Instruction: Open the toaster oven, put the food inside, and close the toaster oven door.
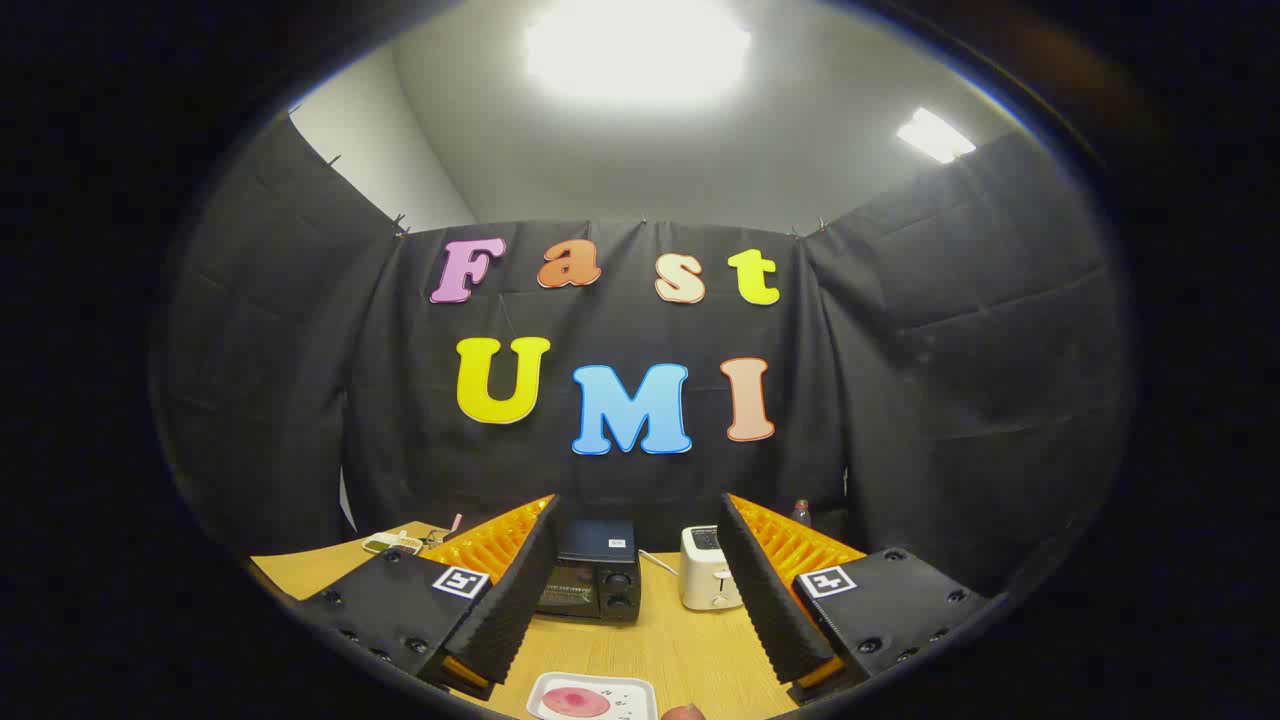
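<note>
**Gripper held wide above the table, oven door closed**

The small black toaster oven (592,577) sits on the light wooden table (690,650) beyond the fingers, nearer the left one, which hides part of its front. Its glass door faces the gripper and is shut, knobs down its right side, long axis running left to right.

Just right of it, apart from it, stands a white two-slot toaster (708,581) with a cord trailing behind. Between the fingers, close below them, lies a white rectangular tray (640,690) holding a flat pink piece of food (575,702); a round brownish thing (685,713) sits just beside it. Small clutter (395,543) lies beyond the left finger.

The gripper (640,590) hangs level, fingers spread wide, nothing between them.
</note>
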